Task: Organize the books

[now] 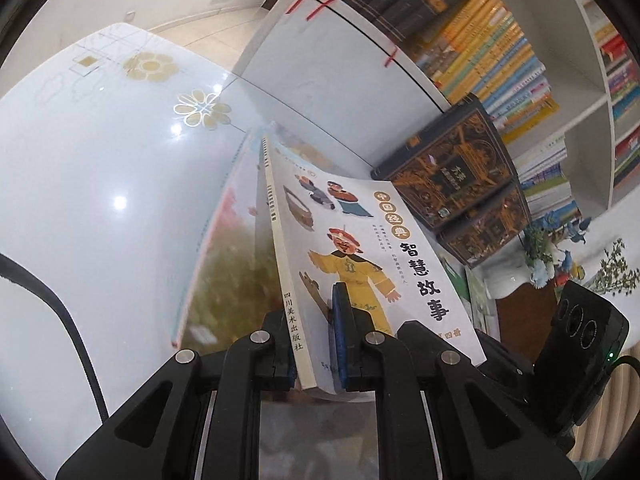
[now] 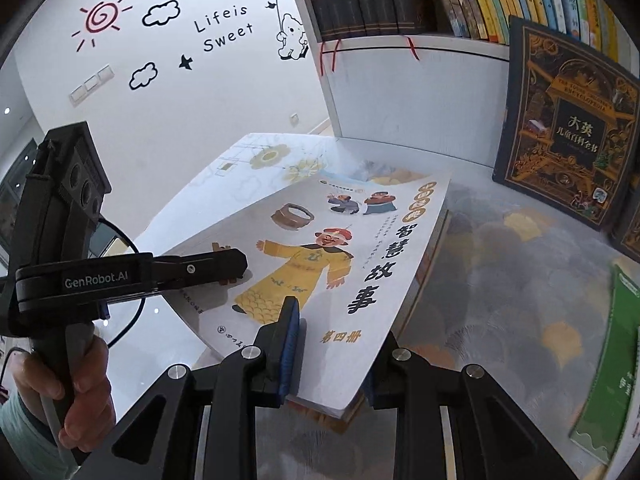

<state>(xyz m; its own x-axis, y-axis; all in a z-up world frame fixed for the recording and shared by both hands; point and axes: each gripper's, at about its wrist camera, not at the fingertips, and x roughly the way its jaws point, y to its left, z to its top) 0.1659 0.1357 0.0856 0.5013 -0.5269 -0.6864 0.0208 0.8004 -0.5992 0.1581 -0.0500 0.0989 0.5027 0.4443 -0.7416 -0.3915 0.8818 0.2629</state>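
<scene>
A white picture book [image 1: 360, 248] [image 2: 352, 248] with a yellow-robed figure on its cover is held tilted above the glossy table [image 1: 100, 200] [image 2: 192, 208]. My left gripper [image 1: 316, 356] [image 2: 236, 268] is shut on the book's spine edge. My right gripper [image 2: 328, 364] is shut on its lower edge, one blue pad on the cover and the other finger underneath. More pages or a second book [image 1: 224, 260] sit under the white one. In the left wrist view only the right gripper's black body [image 1: 580, 344] shows.
A dark ornate book [image 1: 460, 176] [image 2: 568, 136] leans upright against the white bookshelf [image 1: 340, 60] [image 2: 400, 92], which holds rows of books. A green book [image 2: 612, 360] lies at the right. A hand [image 2: 84, 392] grips the left tool's handle.
</scene>
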